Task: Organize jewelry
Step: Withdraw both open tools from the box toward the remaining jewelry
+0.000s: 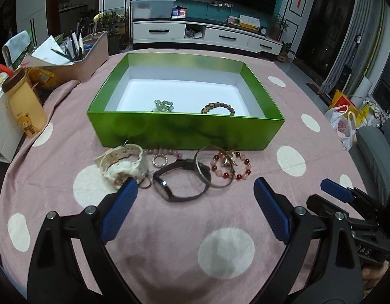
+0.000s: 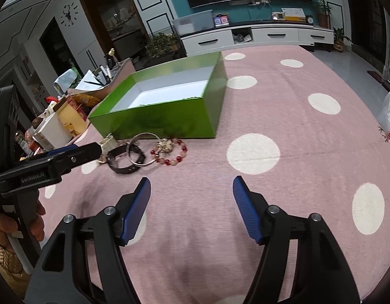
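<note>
A green box [image 1: 184, 129] holds a green bead bracelet [image 1: 164, 106] and a brown bead bracelet [image 1: 217, 108]. In front of it lie a white watch [image 1: 124, 163], a sparkly ring [image 1: 159, 160], a black watch band [image 1: 181, 182], a silver bangle [image 1: 212, 167] and a red bead bracelet [image 1: 231, 166]. My left gripper [image 1: 195, 185] is open just short of this pile, its left pad by the white watch, gripping nothing. My right gripper [image 2: 192, 182] is open and empty over bare cloth, nearer than the red bead bracelet [image 2: 171, 152] and the green box [image 2: 157, 121].
A pink cloth with white dots [image 2: 253, 152] covers the table. At the left stand a yellow bear bottle [image 1: 25, 106], a white carton and a pen holder [image 1: 75, 58]. Plastic bags [image 1: 344, 124] lie beyond the table's right edge. A hand [image 2: 7, 225] holds the left gripper.
</note>
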